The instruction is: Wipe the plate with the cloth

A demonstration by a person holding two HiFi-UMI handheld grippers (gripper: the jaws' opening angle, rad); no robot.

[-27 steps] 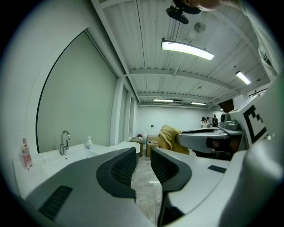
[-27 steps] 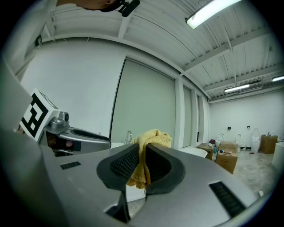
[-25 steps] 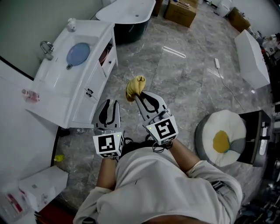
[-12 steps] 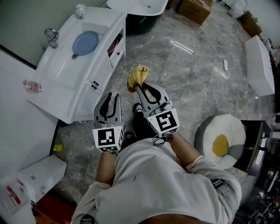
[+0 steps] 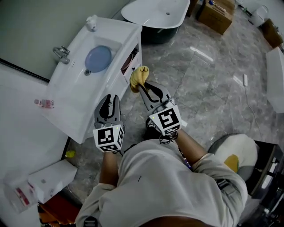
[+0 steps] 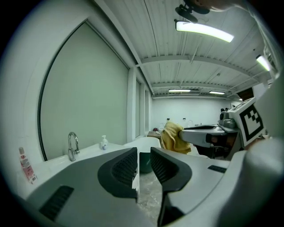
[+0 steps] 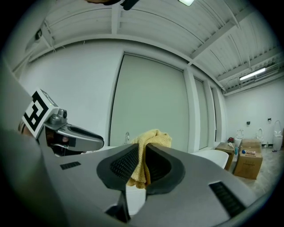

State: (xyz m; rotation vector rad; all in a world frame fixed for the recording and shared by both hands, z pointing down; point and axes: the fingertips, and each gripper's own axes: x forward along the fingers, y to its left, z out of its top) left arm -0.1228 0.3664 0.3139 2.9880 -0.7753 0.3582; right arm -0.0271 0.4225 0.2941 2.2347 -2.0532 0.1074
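A round blue plate (image 5: pixel 98 58) lies in the basin of a white vanity (image 5: pixel 71 104) at the upper left. My right gripper (image 5: pixel 141 84) is shut on a bunched yellow cloth (image 5: pixel 139 76), held in the air beside the vanity's front right corner, right of the plate. The cloth (image 7: pixel 148 142) hangs between the jaws of the right gripper (image 7: pixel 143 162). My left gripper (image 5: pixel 110 98) is shut and holds nothing, hovering just off the vanity's front, below the plate. In the left gripper view the left gripper (image 6: pixel 143 164) points past the faucet (image 6: pixel 72 145), with the cloth (image 6: pixel 174 136) to its right.
A chrome faucet (image 5: pixel 62 52) and a soap dispenser (image 5: pixel 92 22) stand on the vanity, and a small bottle (image 5: pixel 44 103) lies on its counter. A white bathtub (image 5: pixel 155 13) and a cardboard box (image 5: pixel 217 15) are beyond. An egg-shaped cushion (image 5: pixel 237 153) sits at the lower right.
The vanity and plate have drawn nearer to both grippers as the person moved toward them. The right gripper still holds the cloth; the left stays shut.
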